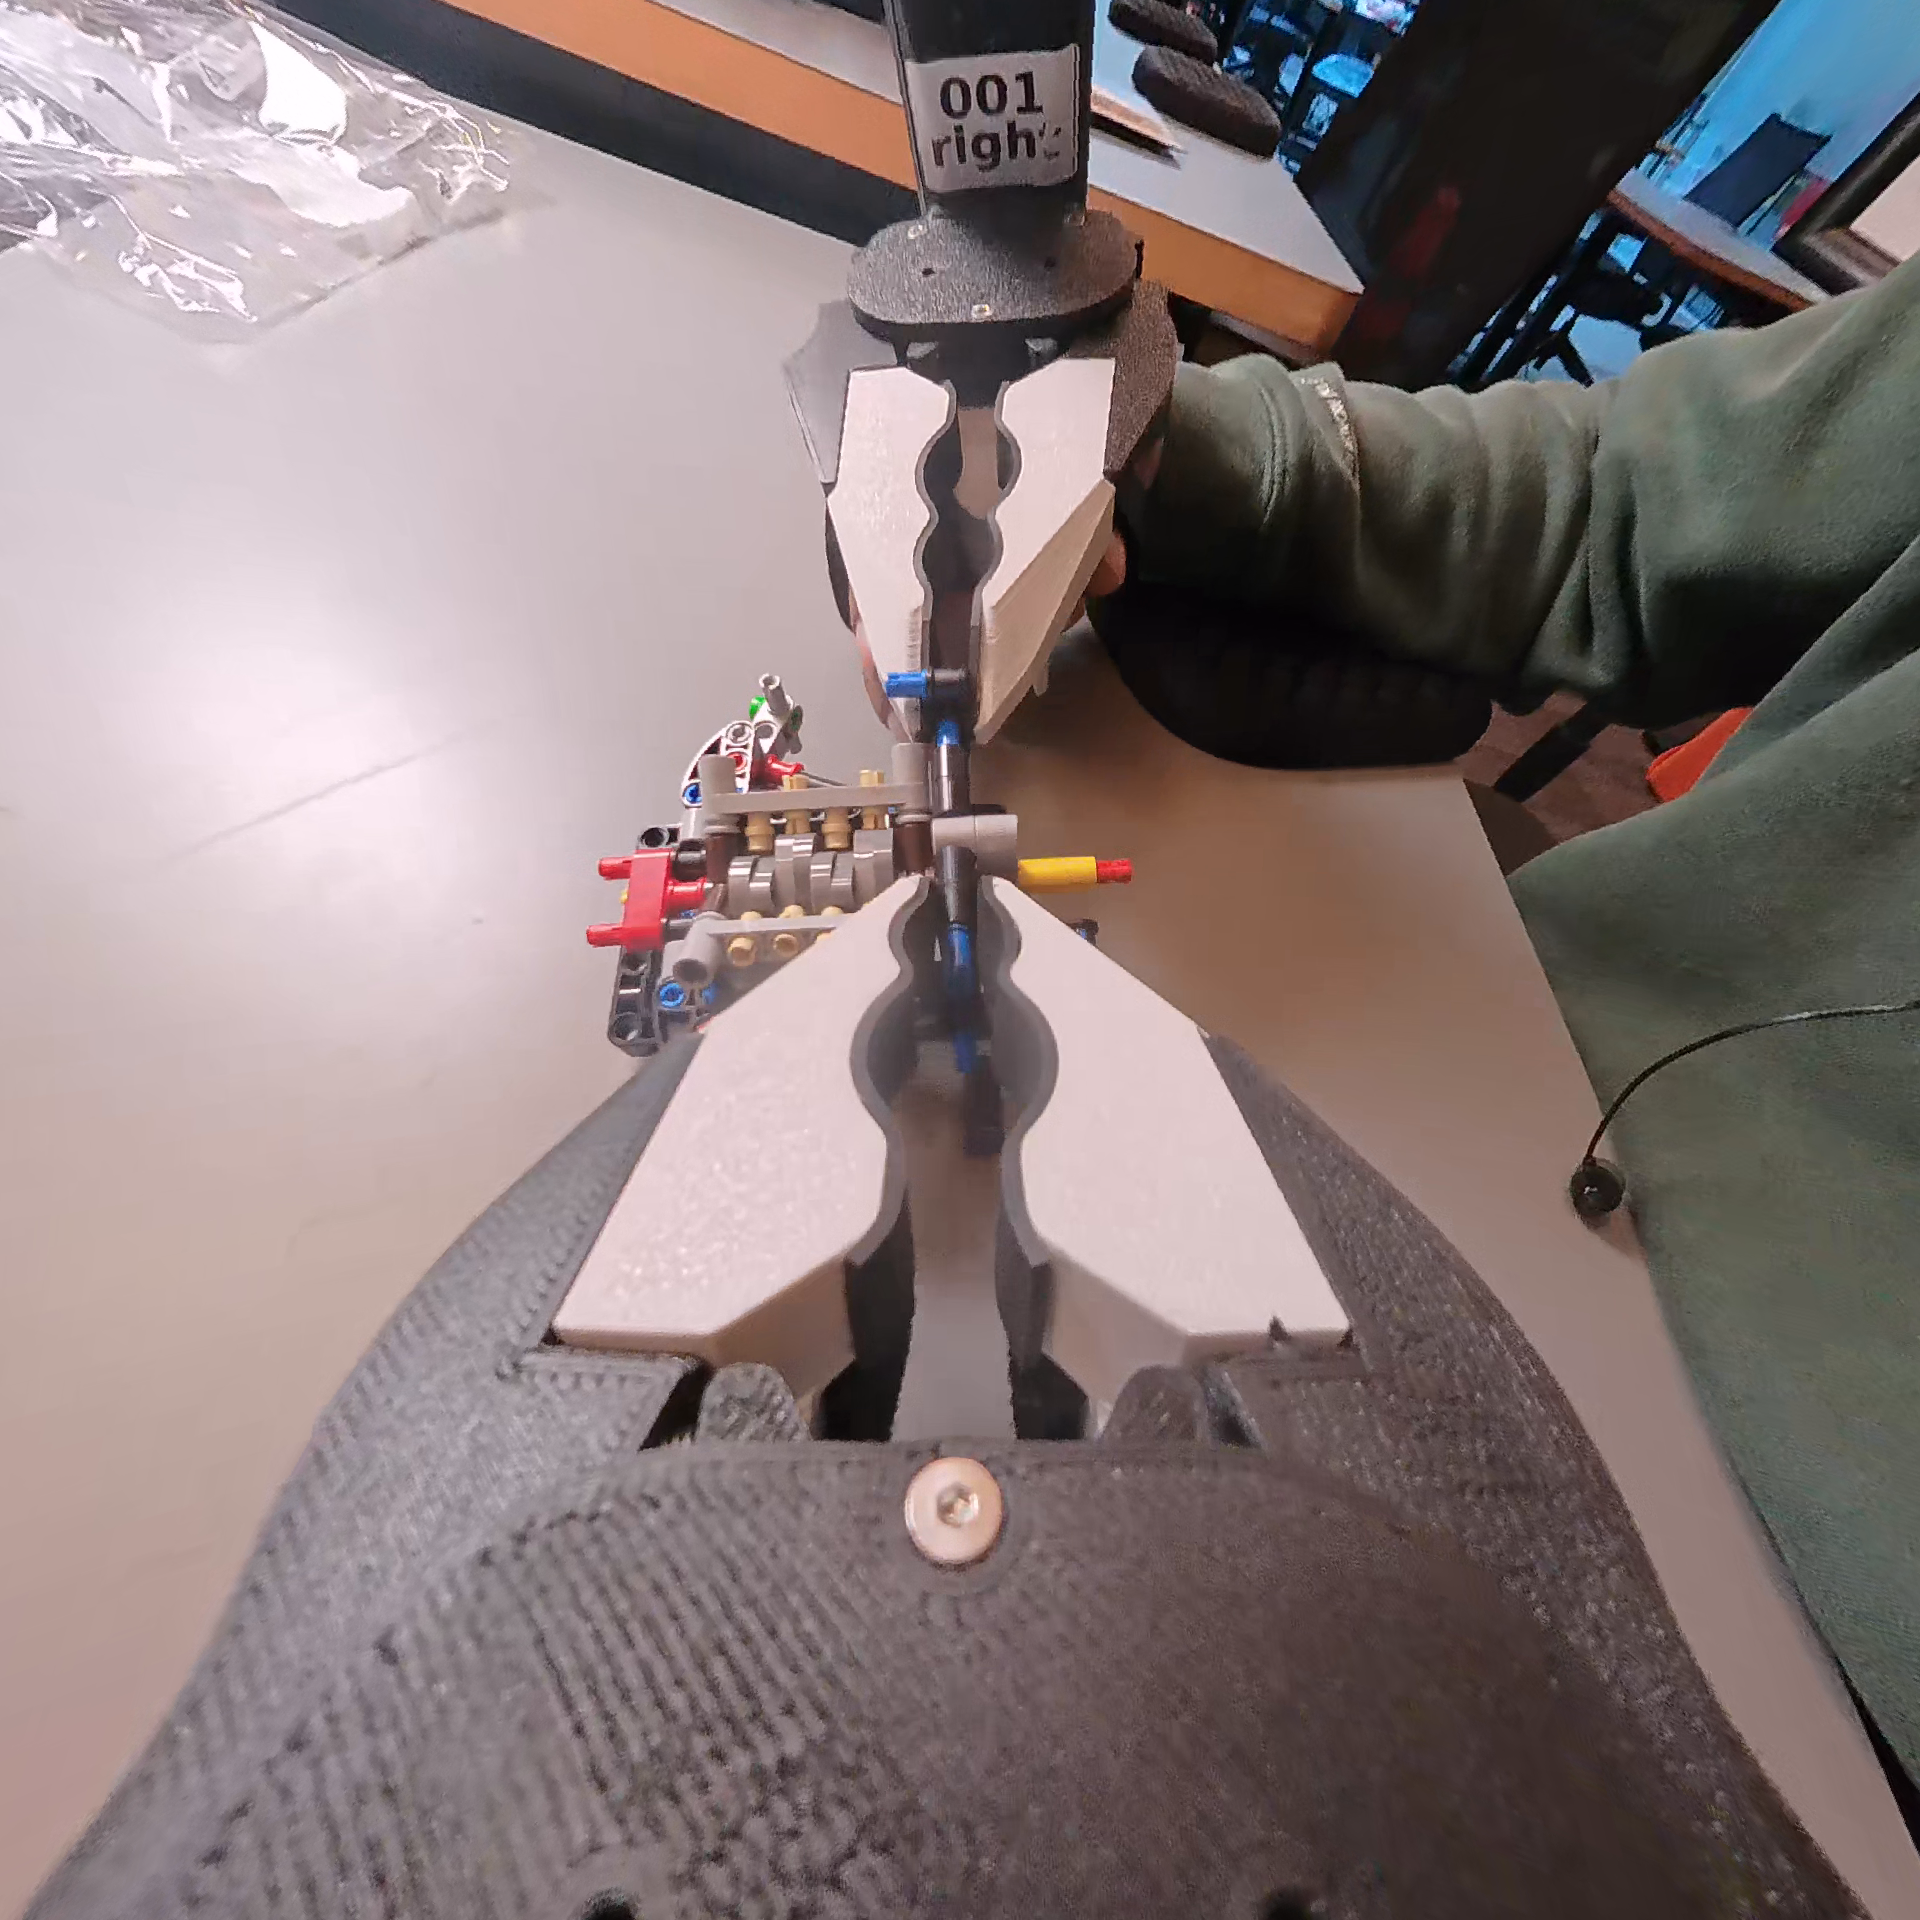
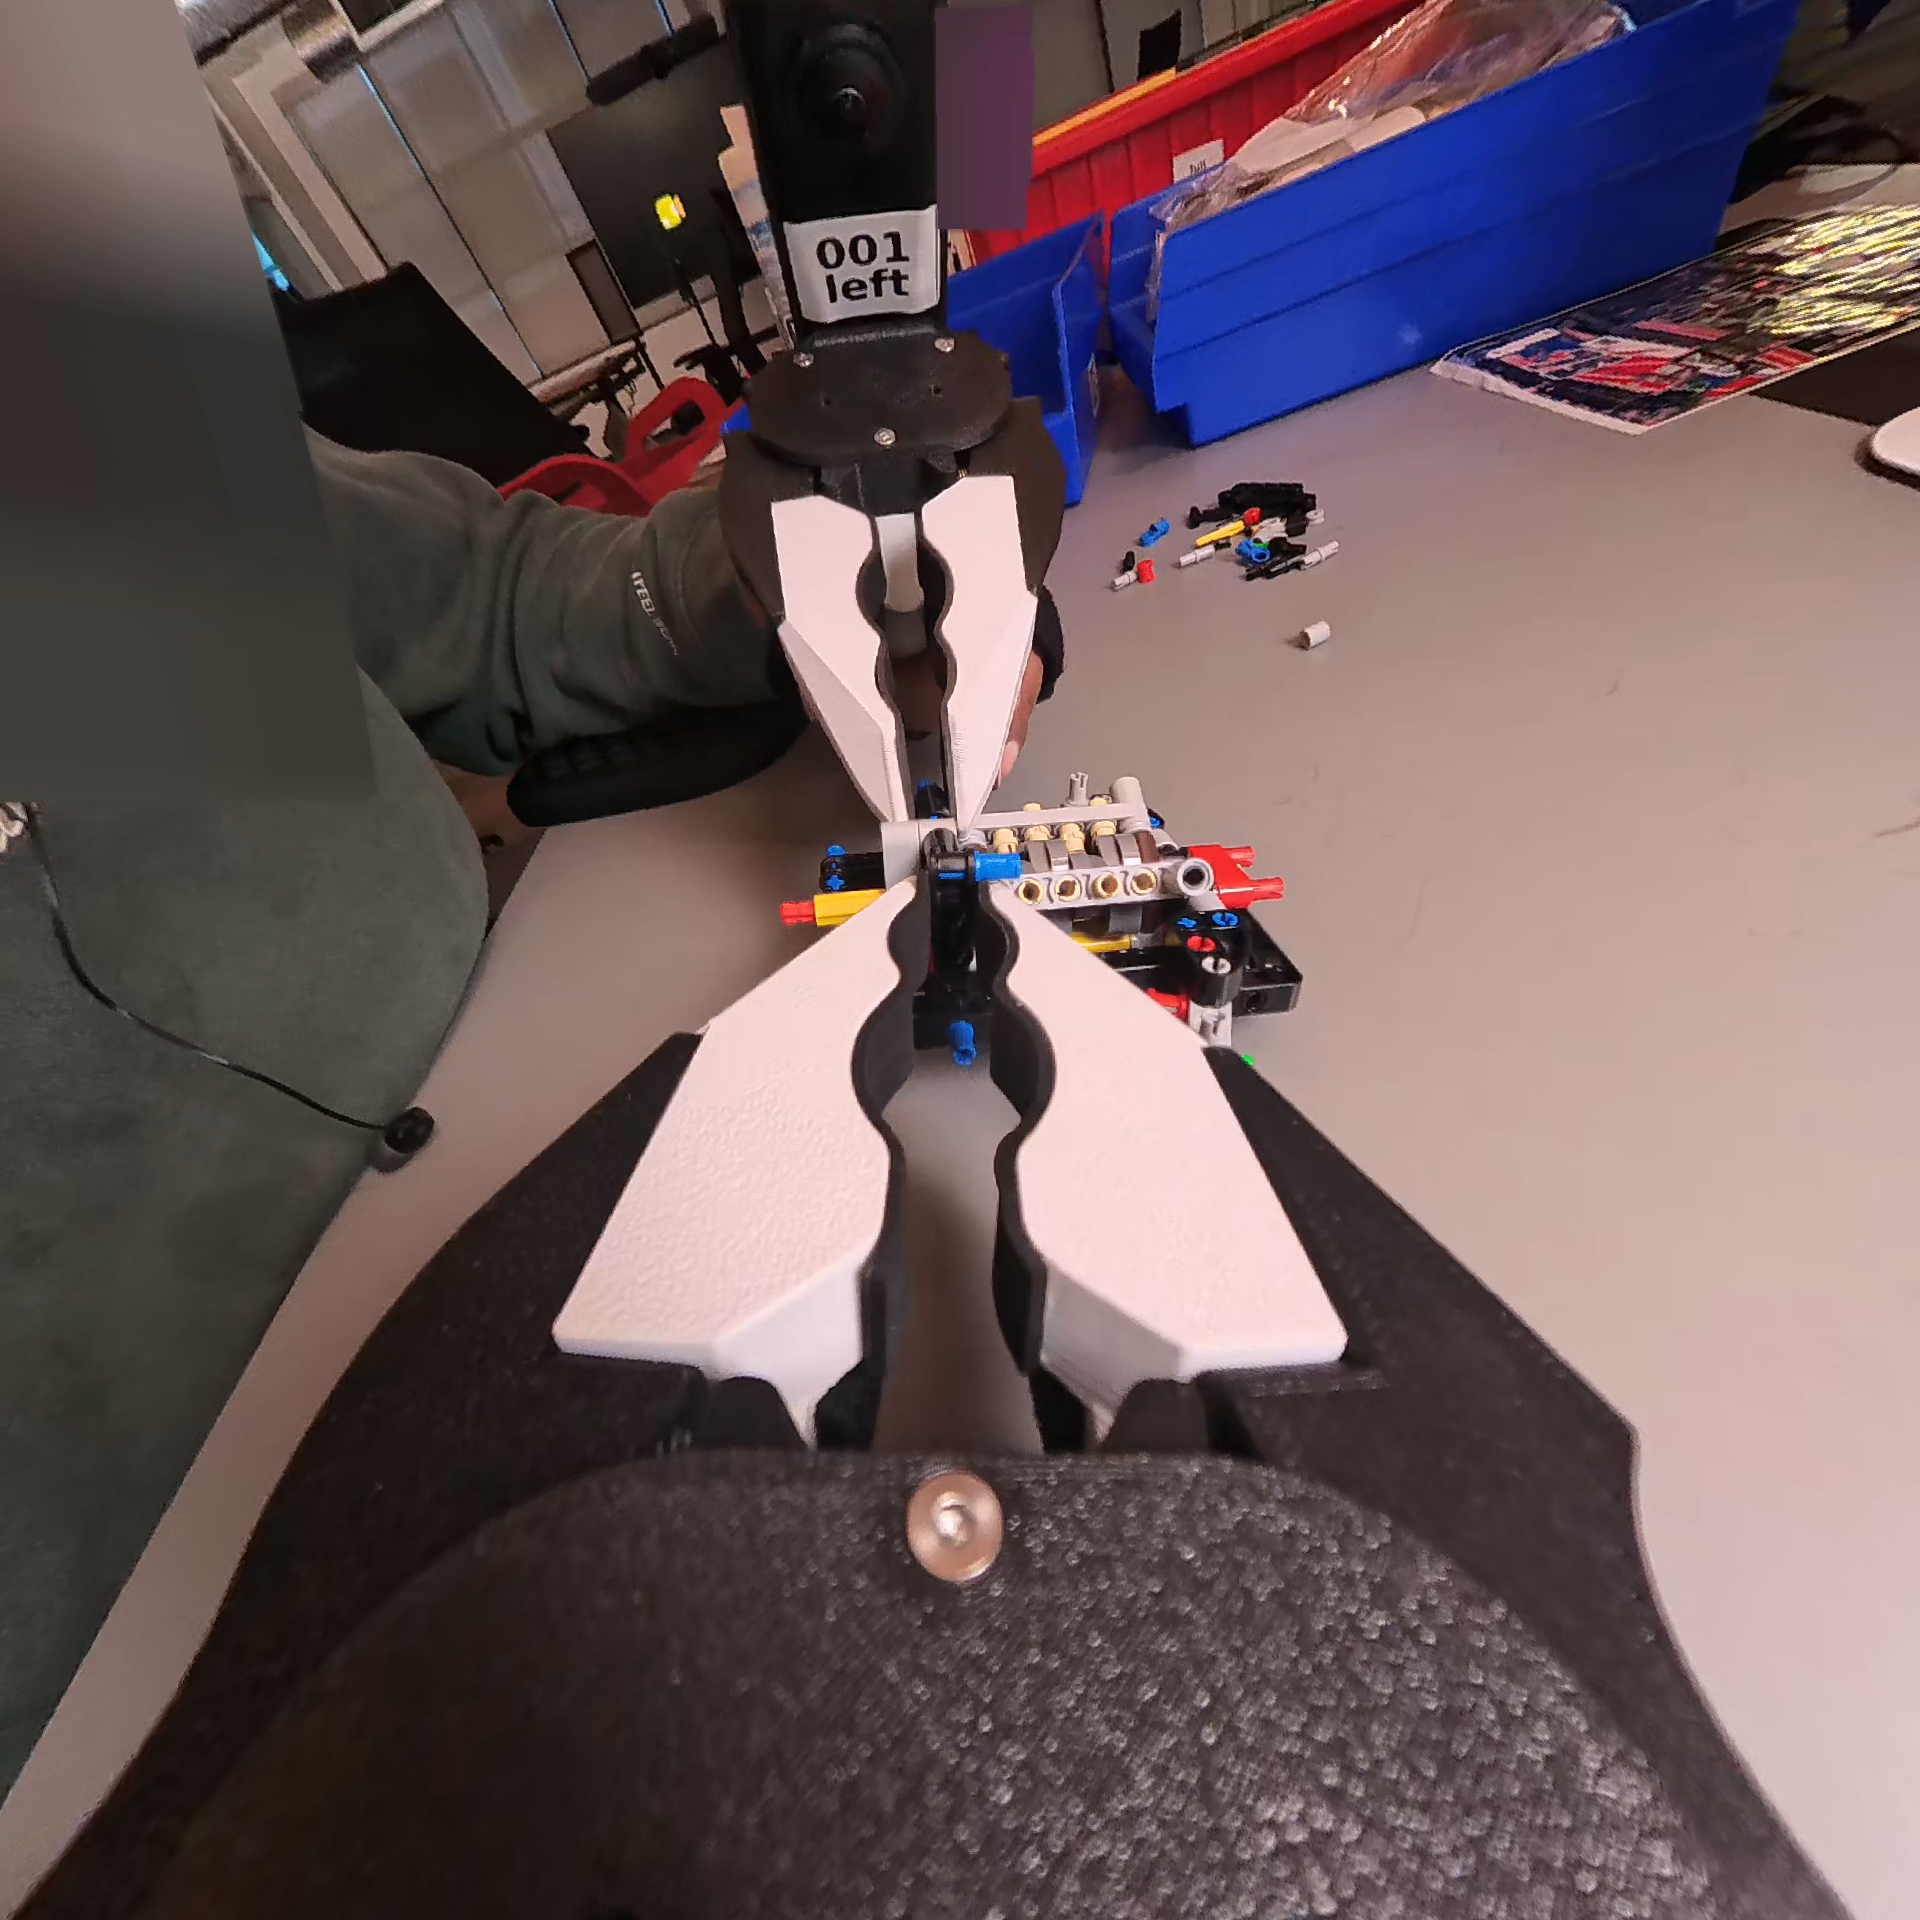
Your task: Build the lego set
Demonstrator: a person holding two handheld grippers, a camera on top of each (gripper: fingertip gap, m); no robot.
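Note:
The lego model (image 1: 800, 862) stands on the grey table: a grey engine block with tan pins, red connectors at one end, a yellow axle piece (image 1: 1060, 871) at the other, on a black frame. It also shows in the right wrist view (image 2: 1101, 883). My left gripper (image 1: 951, 885) is shut on a black upright beam with blue pins (image 1: 958, 956) at the model's end. My right gripper (image 2: 951, 883) faces it from the other side, shut on a black piece with a blue pin (image 2: 992, 864) pressed against the same end. Each gripper shows in the other's view: the right gripper (image 1: 940, 717), the left gripper (image 2: 935, 821).
Loose lego parts (image 2: 1247, 535) and a small grey bush (image 2: 1314, 634) lie beyond the model. Blue bins (image 2: 1455, 260), a red bin (image 2: 1174, 125) and a printed booklet (image 2: 1704, 322) stand farther back. A clear plastic bag (image 1: 208, 156) lies far left. A person's green sleeve (image 1: 1455, 499) is at the table edge.

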